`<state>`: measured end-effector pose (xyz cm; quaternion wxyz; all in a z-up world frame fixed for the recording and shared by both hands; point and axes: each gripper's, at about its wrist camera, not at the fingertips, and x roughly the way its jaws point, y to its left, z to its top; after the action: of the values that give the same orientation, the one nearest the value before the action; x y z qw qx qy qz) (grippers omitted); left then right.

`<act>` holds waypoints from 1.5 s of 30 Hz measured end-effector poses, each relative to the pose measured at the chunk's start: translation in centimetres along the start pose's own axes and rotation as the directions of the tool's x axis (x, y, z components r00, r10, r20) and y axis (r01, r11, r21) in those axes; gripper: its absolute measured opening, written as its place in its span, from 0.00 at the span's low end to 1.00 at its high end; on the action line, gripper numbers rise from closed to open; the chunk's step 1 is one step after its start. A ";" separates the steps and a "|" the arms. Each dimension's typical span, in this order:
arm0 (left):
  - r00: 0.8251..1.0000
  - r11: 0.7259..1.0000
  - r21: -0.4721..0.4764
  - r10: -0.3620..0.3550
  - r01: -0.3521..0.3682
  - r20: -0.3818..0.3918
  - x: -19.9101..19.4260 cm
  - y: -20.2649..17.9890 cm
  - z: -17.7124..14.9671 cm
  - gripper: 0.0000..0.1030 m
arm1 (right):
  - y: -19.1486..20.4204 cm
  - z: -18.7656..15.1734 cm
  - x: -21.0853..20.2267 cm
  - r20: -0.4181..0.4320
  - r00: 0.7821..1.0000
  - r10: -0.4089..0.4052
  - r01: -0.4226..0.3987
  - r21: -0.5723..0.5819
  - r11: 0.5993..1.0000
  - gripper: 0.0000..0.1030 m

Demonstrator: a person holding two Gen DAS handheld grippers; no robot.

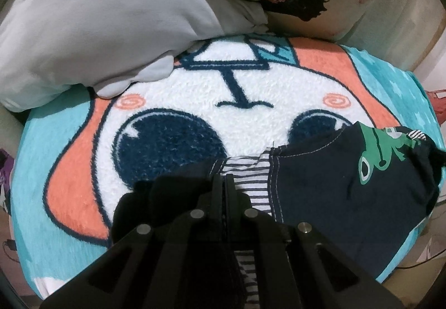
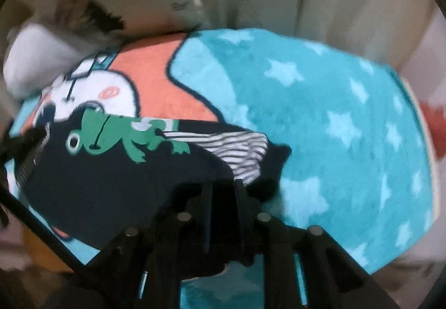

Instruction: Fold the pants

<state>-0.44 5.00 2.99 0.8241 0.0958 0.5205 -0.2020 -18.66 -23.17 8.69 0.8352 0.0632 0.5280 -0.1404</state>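
Both the left gripper [image 1: 225, 179] and right gripper [image 2: 223, 186] clench the unfolded navy frog-print cotton pants [image 1: 320, 183] near the plush cartoon blanket's [image 1: 69, 141] right edge.

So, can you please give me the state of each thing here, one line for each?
pants: partly folded, striped lining showing, lying on the blanket
left gripper: shut on the pants
right gripper: shut on the pants
blanket: spread flat
pillow: lying on the blanket's far edge
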 end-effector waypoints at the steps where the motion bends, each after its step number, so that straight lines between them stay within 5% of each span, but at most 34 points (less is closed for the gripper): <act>1: 1.000 1.000 -0.010 0.001 -0.001 0.004 -0.1 0.0 -0.1 0.03 | 0.1 0.6 -0.8 0.027 1.000 -0.005 0.005 -0.011 1.000 0.15; 4: 1.000 0.999 -0.047 0.019 -0.018 0.016 -0.2 0.0 -0.3 0.03 | -0.6 2.6 -2.1 0.086 0.996 0.005 -0.005 0.003 1.000 0.15; 9: 0.999 0.996 -0.078 0.036 -0.034 0.027 -0.5 -0.3 -0.4 0.03 | -3.6 2.9 2.4 0.010 0.999 -0.038 0.037 0.076 0.996 0.18; 13: 0.998 0.992 -0.118 0.037 -0.032 0.045 -2.2 0.4 -0.1 0.04 | -5.9 1.6 5.1 -0.045 0.998 -0.032 0.038 0.140 0.989 0.41; 15: 0.998 0.987 -0.159 0.000 0.011 0.064 -3.6 1.7 0.2 0.04 | -6.5 1.5 4.2 -0.014 1.000 -0.002 0.004 0.167 0.986 0.47; 18: 0.993 0.971 -0.238 0.038 -0.009 0.115 -6.4 4.5 0.5 0.17 | -7.7 1.5 1.8 0.061 0.998 0.028 -0.041 0.214 0.976 0.61; 22: 0.989 0.940 -0.337 0.097 -0.055 0.111 -7.8 7.6 0.5 0.21 | -8.6 1.4 -1.7 0.159 0.986 -0.058 0.010 0.285 0.959 0.64; 25: 0.991 0.952 -0.305 0.069 -0.030 0.118 -7.9 6.6 0.5 0.21 | -7.4 1.2 -3.3 0.213 0.977 0.007 -0.073 0.305 0.949 0.57; 29: 0.996 0.986 -0.160 -0.022 0.035 0.083 -6.1 2.3 0.6 0.21 | -3.3 1.1 -1.4 0.158 0.969 0.189 -0.223 0.237 0.945 0.46; 35: 1.000 0.994 -0.107 -0.004 0.004 -0.002 -1.8 1.2 -0.7 0.23 | -3.5 -0.6 3.3 0.041 0.994 0.103 -0.111 0.296 0.949 0.43; 39: 0.999 0.996 -0.080 -0.045 0.044 -0.009 -4.3 1.4 -0.1 0.23 | -5.6 -1.3 1.0 0.105 0.985 0.136 -0.167 0.394 0.904 0.38; 42: 0.995 0.996 -0.021 -0.086 0.087 0.046 -7.7 0.7 0.9 0.33 | -7.0 -2.3 -2.0 0.168 0.983 0.070 -0.138 0.436 0.889 0.57; 45: 0.986 0.987 0.055 -0.153 0.149 0.074 -9.6 -1.4 2.4 0.44 | -8.2 -3.7 -3.5 0.185 0.981 0.053 -0.137 0.481 0.866 0.61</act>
<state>-2.69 5.13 12.75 0.8234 0.0683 0.4888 -0.2801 -25.75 -29.43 10.54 0.8385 0.2874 0.4000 -0.2331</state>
